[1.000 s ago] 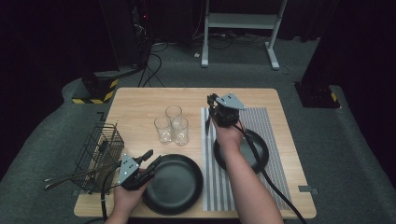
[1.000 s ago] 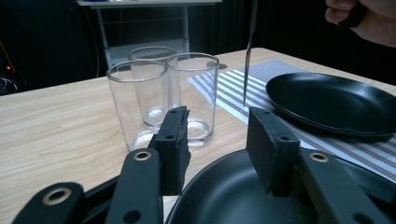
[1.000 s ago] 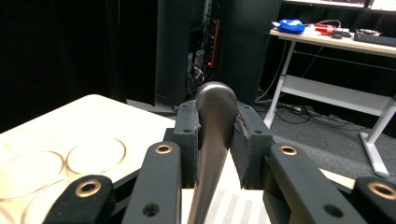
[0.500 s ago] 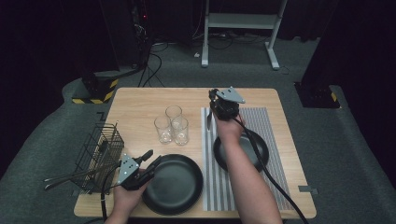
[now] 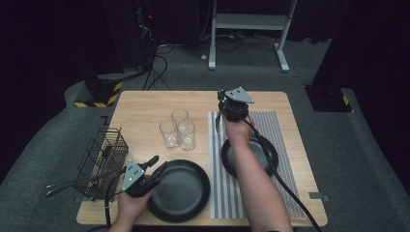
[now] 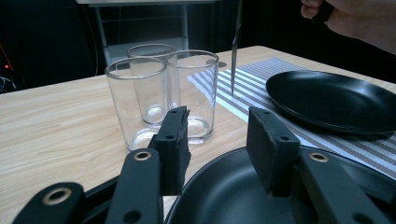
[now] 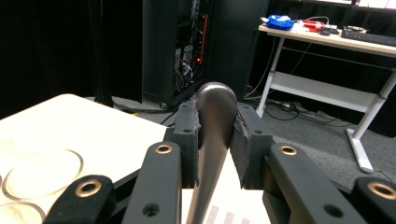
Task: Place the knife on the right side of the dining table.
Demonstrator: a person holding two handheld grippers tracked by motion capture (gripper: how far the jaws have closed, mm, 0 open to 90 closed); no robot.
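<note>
Two tools: right hand-held gripper [image 7: 215, 140] pinching knife [image 6: 236, 46] point-down, likely for laying beside small plate [image 6: 336, 100]; left hand-held gripper [image 6: 217, 135] open at big plate [image 5: 181, 191].

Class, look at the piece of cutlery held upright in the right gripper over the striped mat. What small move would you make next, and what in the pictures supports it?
Probably lower the right gripper so the cutlery piece comes down onto the striped mat, left of the smaller plate. It is clamped by its rounded handle end, hanging with its tip just above the mat's bare stripes.
</note>
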